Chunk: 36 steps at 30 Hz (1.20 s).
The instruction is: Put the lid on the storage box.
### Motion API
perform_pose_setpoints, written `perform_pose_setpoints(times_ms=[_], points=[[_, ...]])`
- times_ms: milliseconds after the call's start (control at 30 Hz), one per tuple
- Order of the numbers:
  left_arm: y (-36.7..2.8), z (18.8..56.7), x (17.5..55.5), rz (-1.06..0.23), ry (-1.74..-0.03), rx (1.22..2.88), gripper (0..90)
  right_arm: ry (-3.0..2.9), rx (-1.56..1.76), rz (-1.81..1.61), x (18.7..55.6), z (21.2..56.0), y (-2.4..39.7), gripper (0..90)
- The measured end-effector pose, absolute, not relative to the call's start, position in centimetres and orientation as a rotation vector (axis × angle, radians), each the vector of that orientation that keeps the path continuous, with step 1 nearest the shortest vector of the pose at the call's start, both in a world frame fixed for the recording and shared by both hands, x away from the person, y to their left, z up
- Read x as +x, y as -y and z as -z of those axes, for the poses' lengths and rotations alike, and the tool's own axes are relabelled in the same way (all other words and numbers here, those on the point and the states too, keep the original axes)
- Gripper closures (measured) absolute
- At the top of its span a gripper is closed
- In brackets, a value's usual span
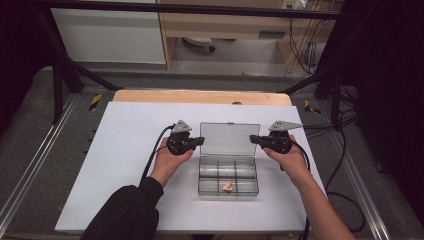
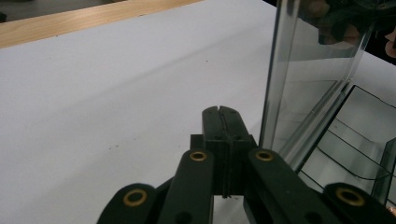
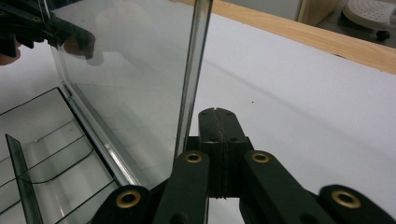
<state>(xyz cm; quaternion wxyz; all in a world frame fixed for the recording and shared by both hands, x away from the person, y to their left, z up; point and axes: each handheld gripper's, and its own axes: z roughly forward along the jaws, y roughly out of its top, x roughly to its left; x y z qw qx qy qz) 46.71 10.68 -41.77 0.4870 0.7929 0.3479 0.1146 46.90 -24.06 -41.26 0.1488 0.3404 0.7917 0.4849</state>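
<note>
Forearms are coming in from the near edge of the white tabletop (image 1: 125,150), each hand carrying a tool. Between them a clear plastic box (image 1: 228,175) is sitting open, its lid (image 1: 229,138) standing upright at the far side. A small pale object (image 1: 227,186) is lying in the box's near middle compartment; what it is I cannot quite make out.

Left of the lid, the left tool (image 1: 201,140) is hovering just beside the lid's left edge, its jaws pressed together with nothing between them. In the left gripper view that tool (image 2: 219,112) is pointing along the tabletop with the lid (image 2: 317,74) rising close on its right.

On the other side, the right tool (image 1: 252,138) is sitting just beside the lid's right edge, jaws likewise together and empty. In the right gripper view its tip (image 3: 215,114) is lying right next to the lid's edge (image 3: 196,70); whether they are touching is hard to tell.
</note>
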Motion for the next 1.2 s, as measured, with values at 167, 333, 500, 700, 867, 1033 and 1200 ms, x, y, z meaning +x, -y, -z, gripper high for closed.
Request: perform_pose_setpoints(times_ms=[167,333,500,700,867,1033,1200], points=[[-10.71,41.68,46.68,-0.279,-0.848,1.923,90.0,-2.274,0.978,-1.394,46.86,41.18,24.16,90.0],[-10.7,41.63,46.68,-0.276,-0.844,1.913,90.0,-2.263,0.985,-1.413,46.73,40.96,24.03,90.0],[-10.71,41.51,46.59,-0.278,-0.847,1.909,90.0,-2.265,0.988,-1.412,46.68,40.94,24.07,90.0],[-10.72,41.34,46.48,-0.278,-0.843,1.903,90.0,-2.26,0.981,-1.418,46.55,40.74,24.05,90.0],[-10.74,41.24,46.41,-0.281,-0.842,1.901,90.0,-2.253,0.983,-1.427,46.48,40.55,24.12,90.0],[-10.77,41.08,46.31,-0.282,-0.838,1.897,90.0,-2.25,0.981,-1.436,46.35,40.39,24.14,90.0],[-10.8,40.99,46.21,-0.28,-0.836,1.895,90.0,-2.249,0.975,-1.435,46.23,40.29,24.14,90.0]])
